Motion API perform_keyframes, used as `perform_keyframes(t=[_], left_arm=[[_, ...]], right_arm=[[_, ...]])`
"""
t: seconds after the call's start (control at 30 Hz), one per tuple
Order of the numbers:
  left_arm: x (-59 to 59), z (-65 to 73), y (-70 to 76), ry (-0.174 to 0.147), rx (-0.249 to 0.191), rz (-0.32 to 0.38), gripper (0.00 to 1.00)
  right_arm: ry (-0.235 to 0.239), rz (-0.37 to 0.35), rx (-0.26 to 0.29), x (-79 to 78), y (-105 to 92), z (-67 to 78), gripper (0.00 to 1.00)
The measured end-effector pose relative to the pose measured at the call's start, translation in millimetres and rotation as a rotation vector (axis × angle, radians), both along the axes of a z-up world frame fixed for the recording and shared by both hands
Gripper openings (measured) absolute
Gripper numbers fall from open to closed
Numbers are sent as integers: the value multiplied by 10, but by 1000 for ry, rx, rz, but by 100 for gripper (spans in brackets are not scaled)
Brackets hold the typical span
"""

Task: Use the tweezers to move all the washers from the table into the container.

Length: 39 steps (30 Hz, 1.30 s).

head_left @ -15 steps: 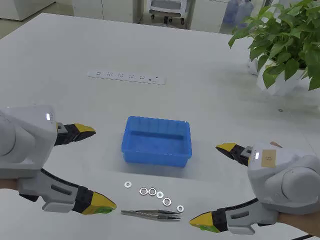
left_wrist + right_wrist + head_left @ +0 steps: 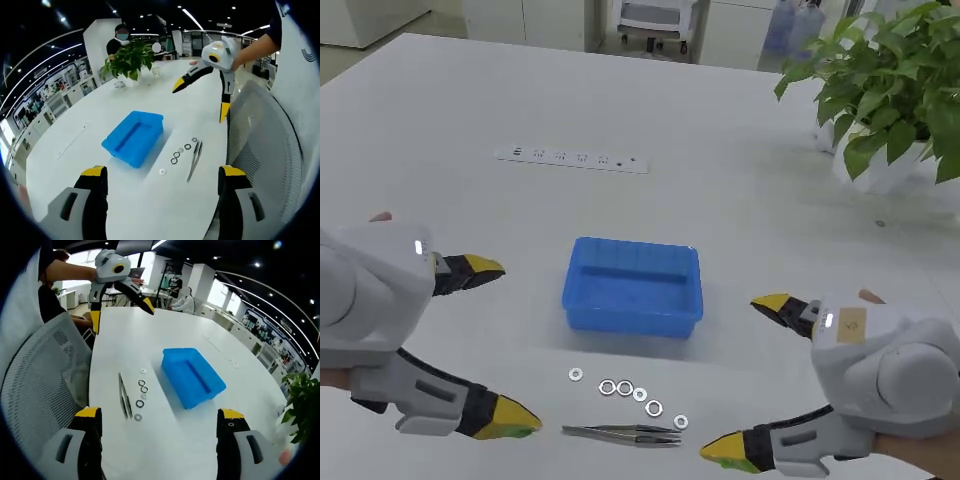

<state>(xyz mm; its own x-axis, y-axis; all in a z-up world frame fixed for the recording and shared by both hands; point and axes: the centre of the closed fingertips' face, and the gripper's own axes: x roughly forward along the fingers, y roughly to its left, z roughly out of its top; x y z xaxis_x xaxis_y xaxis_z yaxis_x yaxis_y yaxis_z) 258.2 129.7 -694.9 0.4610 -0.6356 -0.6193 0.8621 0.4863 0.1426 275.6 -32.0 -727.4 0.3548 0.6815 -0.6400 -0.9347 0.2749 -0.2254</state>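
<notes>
The white bench (image 2: 720, 200) spreads wide across the head view. The blue container (image 2: 633, 285) sits open side up at the centre of the frame, with bare surface on every side of it. Below it, towards the bottom of the frame, six washers (image 2: 624, 388) lie on the bench in a loose slanting row, apart from the container wall. The two in the middle of the row look as if they touch, though at this size I cannot be sure. The tweezers (image 2: 620, 432) lie flat just below the row, near the bottom edge of the frame.

In the left gripper view the bench's near edge curves down the right of the frame beside a grey mesh chair back (image 2: 260, 150), and the tweezers lie close to that edge and roughly along it. A power strip (image 2: 572, 157) lies well apart in the upper middle of the head view, and a potted plant (image 2: 890, 90) stands in the upper right corner.

The left gripper (image 2: 500, 343) is at the lower left of the head view. Its jaws are spread wide and released, one yellow tip level with the container and the other low beside the tweezers' end. The right gripper (image 2: 742, 376) mirrors it at the lower right, also released and grasping nothing. Both point inward across the open bench between them, and neither touches the tweezers
</notes>
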Motion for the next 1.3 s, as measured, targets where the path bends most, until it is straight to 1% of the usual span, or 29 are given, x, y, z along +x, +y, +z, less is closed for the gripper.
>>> perform_keyframes(t=[0.1,0.2,0.33,0.57,0.87,1.03,1.1,1.3], left_arm=[[-1,2,-6,-1,-2,-2,97],[2,15,-13,-18,3,-8,95],[3,15,-12,-11,-2,-4,95],[-14,-20,17,-7,13,-6,95],[-13,-21,5,-3,8,-6,95],[-8,-38,1,2,7,-7,95],[-4,-47,-4,-1,6,-8,95],[-13,-97,-23,15,8,-13,95]], right_arm=[[4,-2,-2,-1,-1,-4,96],[2,-1,-5,1,1,-8,96],[-1,4,-13,1,4,-15,96],[1,-1,-12,2,-4,-13,96],[-2,3,-16,12,6,-13,95],[3,2,-17,16,-1,-19,95],[6,6,-18,8,-1,-27,95],[14,11,-26,9,-1,-56,94]])
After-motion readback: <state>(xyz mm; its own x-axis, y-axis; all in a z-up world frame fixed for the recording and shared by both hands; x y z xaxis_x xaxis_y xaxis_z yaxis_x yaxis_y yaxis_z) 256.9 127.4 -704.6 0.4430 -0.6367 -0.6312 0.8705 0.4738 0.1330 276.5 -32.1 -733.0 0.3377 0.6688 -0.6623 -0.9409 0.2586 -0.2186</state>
